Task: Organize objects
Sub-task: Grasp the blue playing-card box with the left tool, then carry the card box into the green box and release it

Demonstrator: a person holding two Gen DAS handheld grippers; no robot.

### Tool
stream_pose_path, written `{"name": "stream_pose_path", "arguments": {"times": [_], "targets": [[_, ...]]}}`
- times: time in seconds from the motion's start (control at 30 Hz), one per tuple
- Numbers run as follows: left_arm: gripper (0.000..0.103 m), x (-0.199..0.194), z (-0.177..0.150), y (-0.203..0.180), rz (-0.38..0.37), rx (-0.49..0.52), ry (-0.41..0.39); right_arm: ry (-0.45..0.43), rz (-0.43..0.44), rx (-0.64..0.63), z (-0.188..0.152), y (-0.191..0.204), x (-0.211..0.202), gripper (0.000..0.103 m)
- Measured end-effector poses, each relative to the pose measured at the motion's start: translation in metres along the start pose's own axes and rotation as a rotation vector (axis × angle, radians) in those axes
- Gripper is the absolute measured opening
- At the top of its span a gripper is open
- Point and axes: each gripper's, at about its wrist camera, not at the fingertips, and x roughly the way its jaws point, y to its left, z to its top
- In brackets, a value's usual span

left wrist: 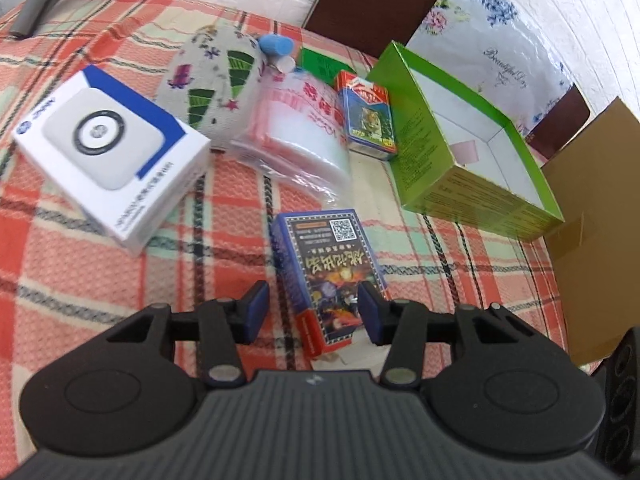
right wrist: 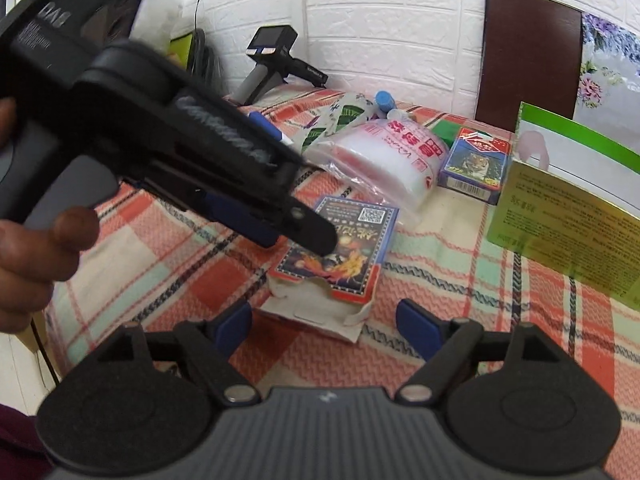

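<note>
- White brick-pattern wall (right wrist: 380, 20) behind the tabletop.
- Tabletop under a red, mint and cream plaid cloth (left wrist: 200, 220).
- Dark brown chair back (right wrist: 532, 56) against the wall.
- Floral sheet (left wrist: 492, 40) beside the chair.
- Even, bright light.

"Beautiful Day" on floral cloth (left wrist: 500, 40); QR code on card box (left wrist: 344, 230).

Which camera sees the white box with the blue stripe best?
The left wrist view. There the white box lies whole on the checked cloth, its top with the round ring picture in plain sight. In the right wrist view the left gripper covers nearly all of it; only a blue corner peeks out.
</note>
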Motion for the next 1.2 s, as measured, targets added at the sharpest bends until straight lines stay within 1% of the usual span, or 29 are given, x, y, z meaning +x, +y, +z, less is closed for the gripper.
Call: {"name": "stream_pose_path", "arguments": {"times": [0.3,0.33,0.6,0.67,0.73,0.8,0.93,1.0,1.1,1.2], "targets": [[0.052,0.009,0.006,-0.005,-0.017,-0.001,-0.001,-0.012,-0.010,-0.043,0.005,0.004,0.012,0.087],[0.051,0.010,0.006,-0.006,-0.018,0.000,-0.001,-0.015,-0.008,-0.046,0.006,0.005,0.013,0.087],[0.048,0.011,0.005,-0.005,-0.021,-0.004,-0.005,-0.026,-0.004,-0.040,0.009,0.002,0.019,0.086],[0.047,0.011,0.004,-0.005,-0.018,-0.004,-0.008,-0.028,-0.005,-0.036,0.009,0.001,0.018,0.085],[0.046,0.011,0.003,-0.007,-0.011,0.002,-0.012,-0.033,-0.011,-0.027,0.009,0.000,0.017,0.079],[0.045,0.010,0.003,-0.007,-0.009,0.001,-0.014,-0.036,-0.015,-0.017,0.008,-0.001,0.017,0.075],[0.044,0.005,0.000,-0.006,-0.011,-0.027,-0.027,-0.057,-0.024,-0.010,0.009,-0.003,0.012,0.069],[0.042,-0.001,0.000,-0.009,-0.008,-0.027,-0.046,-0.080,-0.032,-0.016,0.009,-0.002,0.008,0.068],[0.042,-0.014,0.004,-0.022,0.006,0.012,-0.089,-0.132,-0.046,-0.022,0.011,-0.001,-0.002,0.068],[0.042,-0.023,0.012,-0.035,0.001,0.042,-0.120,-0.194,-0.074,-0.022,0.018,-0.006,-0.012,0.066]]}}
